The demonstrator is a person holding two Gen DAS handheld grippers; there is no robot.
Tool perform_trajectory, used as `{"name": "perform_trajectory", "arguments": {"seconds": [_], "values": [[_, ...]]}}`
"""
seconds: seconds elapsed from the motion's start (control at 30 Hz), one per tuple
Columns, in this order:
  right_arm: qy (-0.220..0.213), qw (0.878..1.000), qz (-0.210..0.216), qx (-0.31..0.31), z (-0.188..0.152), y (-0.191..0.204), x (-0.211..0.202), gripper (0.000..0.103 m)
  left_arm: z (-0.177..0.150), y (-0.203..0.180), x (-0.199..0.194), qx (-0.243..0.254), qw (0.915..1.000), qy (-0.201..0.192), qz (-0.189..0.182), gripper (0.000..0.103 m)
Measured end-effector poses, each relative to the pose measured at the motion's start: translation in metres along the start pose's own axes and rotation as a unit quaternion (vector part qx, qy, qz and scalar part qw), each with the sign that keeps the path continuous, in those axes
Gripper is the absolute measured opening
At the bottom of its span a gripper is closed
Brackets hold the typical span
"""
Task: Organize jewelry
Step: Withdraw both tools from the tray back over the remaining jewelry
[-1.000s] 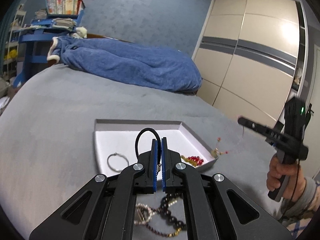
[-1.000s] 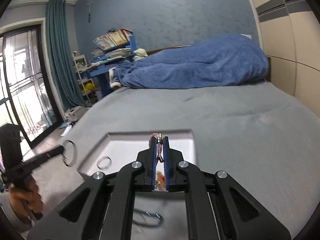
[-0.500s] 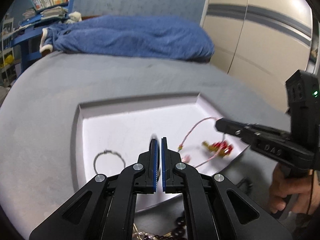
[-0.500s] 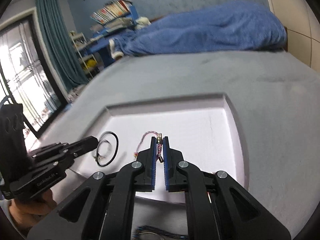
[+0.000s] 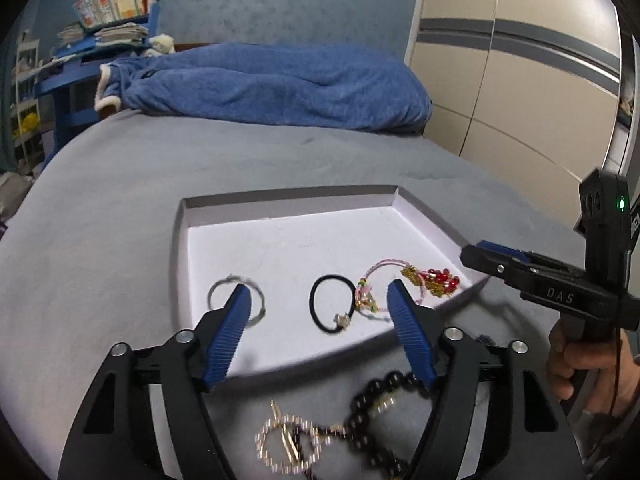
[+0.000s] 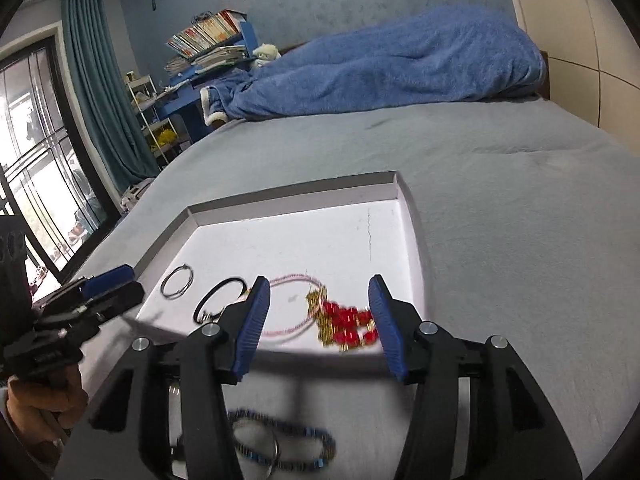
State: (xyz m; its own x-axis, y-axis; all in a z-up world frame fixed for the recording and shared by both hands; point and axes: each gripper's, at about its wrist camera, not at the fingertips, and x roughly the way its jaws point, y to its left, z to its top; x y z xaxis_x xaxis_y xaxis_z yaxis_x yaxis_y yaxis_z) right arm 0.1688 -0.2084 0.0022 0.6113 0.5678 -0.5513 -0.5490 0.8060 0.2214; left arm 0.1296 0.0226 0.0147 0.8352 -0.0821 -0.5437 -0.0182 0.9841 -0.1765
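A shallow white tray [image 5: 280, 204] [image 6: 300, 188] lies on the grey bed. In it lie a silver ring bracelet [image 5: 218, 286] [image 6: 177, 281], a black hair tie [image 5: 333, 305] [image 6: 218, 292], a pink cord bracelet [image 5: 378, 276] [image 6: 292, 304] and a red-and-gold beaded piece [image 5: 434, 280] [image 6: 348, 322]. My left gripper [image 5: 320, 296] is open and empty above the tray's near edge. My right gripper [image 6: 318, 292] is open and empty above the near right part of the tray. On the bed in front of the tray lie a black bead bracelet [image 5: 380, 416], a gold chain [image 5: 284, 444] and a blue beaded bracelet [image 6: 280, 440].
A blue blanket [image 5: 272, 88] lies across the far end of the bed. A cream wardrobe [image 5: 520, 80] stands at the right. A blue shelf with books [image 6: 208, 52] and a window with a teal curtain [image 6: 96, 92] are at the left.
Both grippers have opened. The black hair tie has left my left gripper and the pink cord bracelet my right one; both now lie in the tray. Both grippers have pulled back a little.
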Motion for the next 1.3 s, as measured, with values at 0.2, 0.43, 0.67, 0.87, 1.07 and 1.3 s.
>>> {"name": "perform_trajectory", "arguments": {"seconds": [0.2, 0.43, 0.67, 0.87, 1.07, 1.3], "values": [[0.008, 1.0, -0.003, -0.012, -0.02, 0.0, -0.02, 0.059, -0.021, 0.013, -0.028, -0.042, 0.9991, -0.005, 0.008, 0.084], [0.025, 0.999, -0.006, -0.018, -0.04, 0.001, -0.032, 0.075, -0.05, 0.018, -0.045, -0.055, 0.9982, 0.006, 0.023, 0.091], [0.024, 0.998, -0.02, -0.046, -0.055, 0.014, -0.042, 0.09, -0.057, 0.021, -0.052, -0.068, 0.9972, 0.003, 0.033, 0.094], [0.029, 0.998, -0.019, -0.054, -0.057, 0.017, -0.043, 0.095, -0.059, 0.016, -0.053, -0.054, 0.9979, 0.004, 0.037, 0.094], [0.056, 0.994, -0.017, -0.089, -0.059, 0.03, -0.032, 0.094, -0.059, 0.014, -0.051, -0.051, 0.9979, 0.01, 0.037, 0.094], [0.076, 0.993, -0.019, -0.085, -0.061, 0.029, -0.024, 0.084, -0.059, 0.007, -0.05, -0.037, 0.9986, 0.011, 0.037, 0.094]]}}
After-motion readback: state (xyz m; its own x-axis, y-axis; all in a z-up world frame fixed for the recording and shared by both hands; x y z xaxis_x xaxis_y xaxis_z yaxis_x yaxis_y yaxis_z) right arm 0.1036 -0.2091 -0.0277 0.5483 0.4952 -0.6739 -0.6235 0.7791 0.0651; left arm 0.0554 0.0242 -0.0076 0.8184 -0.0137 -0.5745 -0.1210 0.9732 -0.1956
